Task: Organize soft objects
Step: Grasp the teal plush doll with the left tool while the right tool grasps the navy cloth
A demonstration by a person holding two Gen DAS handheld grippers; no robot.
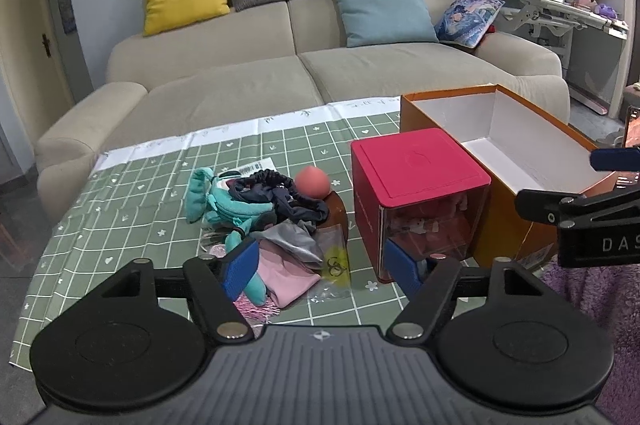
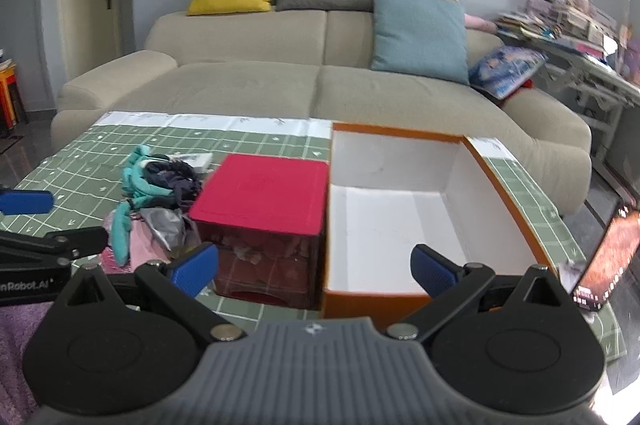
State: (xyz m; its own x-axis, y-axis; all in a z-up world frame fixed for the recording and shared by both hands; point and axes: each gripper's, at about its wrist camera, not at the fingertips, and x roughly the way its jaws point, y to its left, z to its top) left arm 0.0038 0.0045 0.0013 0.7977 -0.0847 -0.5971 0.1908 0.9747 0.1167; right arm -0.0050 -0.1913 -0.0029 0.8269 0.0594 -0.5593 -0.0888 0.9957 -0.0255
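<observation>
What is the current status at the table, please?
Both tools open, empty: left, right. Soft pile untouched. Orange box empty. Red cube between them.

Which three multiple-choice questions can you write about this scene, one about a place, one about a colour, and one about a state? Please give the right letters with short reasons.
1. Where does the red-lidded box stand relative to the orange box, seen from the right wrist?
A. Inside it
B. To its left, close alongside
C. Behind it

2. What colour is the inside of the orange box?
A. White
B. Black
C. Green

3. In what state is the left gripper?
A. Shut on the teal plush toy
B. Shut on nothing
C. Open, holding nothing

Answers:
1 B: it stands on the tablecloth beside the orange wall.
2 A: the walls and floor show white.
3 C: its blue pads stand wide apart, with nothing between them.
</observation>
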